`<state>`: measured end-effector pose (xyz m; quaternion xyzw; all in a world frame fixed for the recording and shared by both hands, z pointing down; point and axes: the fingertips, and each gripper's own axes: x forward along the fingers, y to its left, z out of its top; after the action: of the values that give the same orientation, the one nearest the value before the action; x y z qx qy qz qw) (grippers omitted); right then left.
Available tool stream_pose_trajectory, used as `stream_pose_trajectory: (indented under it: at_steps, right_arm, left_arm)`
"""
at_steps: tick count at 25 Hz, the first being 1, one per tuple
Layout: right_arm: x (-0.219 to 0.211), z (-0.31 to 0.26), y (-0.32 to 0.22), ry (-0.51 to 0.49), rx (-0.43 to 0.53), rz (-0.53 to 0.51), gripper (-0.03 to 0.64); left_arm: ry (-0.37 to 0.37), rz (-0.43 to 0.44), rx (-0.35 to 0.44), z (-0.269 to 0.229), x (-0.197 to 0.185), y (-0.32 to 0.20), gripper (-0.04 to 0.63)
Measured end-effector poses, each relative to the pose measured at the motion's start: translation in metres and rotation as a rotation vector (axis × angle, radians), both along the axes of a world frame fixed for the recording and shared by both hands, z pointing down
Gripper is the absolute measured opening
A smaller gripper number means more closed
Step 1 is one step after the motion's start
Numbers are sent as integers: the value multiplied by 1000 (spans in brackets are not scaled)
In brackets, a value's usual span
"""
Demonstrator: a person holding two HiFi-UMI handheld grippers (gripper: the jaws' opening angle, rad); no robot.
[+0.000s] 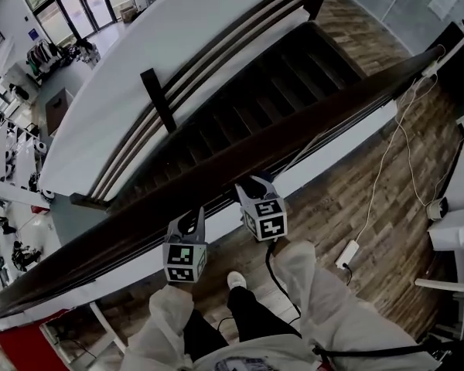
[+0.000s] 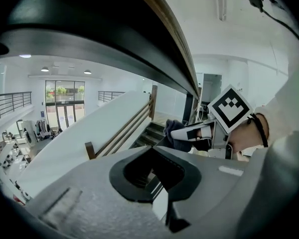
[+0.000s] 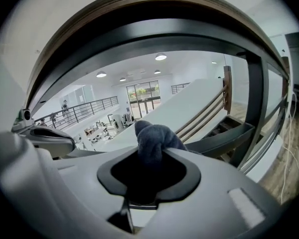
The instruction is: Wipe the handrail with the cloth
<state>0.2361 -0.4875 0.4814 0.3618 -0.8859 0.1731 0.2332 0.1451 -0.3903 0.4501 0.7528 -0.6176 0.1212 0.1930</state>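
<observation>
Dark wood, smooth and narrow, formed the handrail (image 1: pixel 100 242). Its long axis ran aslant across the head view, from near left to far right, with a grey metal strip beneath it. The cloth (image 3: pixel 154 138) was a soft, dark grey-blue wad bunched into a rounded knob. It stood up out of the right gripper (image 3: pixel 150 153), whose jaws were clamped on it just under the rail. Whether the cloth touched the wood could not be told.

The left gripper (image 2: pixel 152 151) sat just left of the right one along the rail, its jaws closed together with nothing between them.

Beyond the rail a staircase (image 1: pixel 255 91) of dark treads ran alongside it, and past that lay a broad white slab (image 1: pixel 139 52), flat and matt. On the near side was a floor (image 1: pixel 387 230) of brown planks, crossed by a thin white cable (image 1: pixel 387 161).
</observation>
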Motion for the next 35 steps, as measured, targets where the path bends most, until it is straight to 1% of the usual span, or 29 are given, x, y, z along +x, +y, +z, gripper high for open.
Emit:
stream_pose_trajectory:
  at_steps: [5,9,15,18,22,25,30,35]
  right_arm:
    - [24,-2,-19,9,13,26,95]
    - [45,-1,-39,-1,9,77,95]
    - [77,-2,-69,14,13,139,95]
    - [96,-3,-86,25,21,182,95]
    - [127,-2,-112,16,-6,262,95]
    - [146,-2,-127,24,-10,297,95]
    - [158,-1,-137,29,0,304,95]
    - [156,-4,-139,26,14,321,95]
  left_arm:
    - [11,20,-3,1,16,-15,-2]
    - [21,39,7,0,29,-30,-2]
    - [39,77,5,-1,51,-45,-2]
    - [44,93,3,0,58,-47,-2]
    - [47,100,-11,5,65,-48,-2]
    - [48,101,-17,7,67,-45,-2]
    - [46,104,-16,7,71,-43,-2]
    - [40,98,-19,8,63,-35,-2]
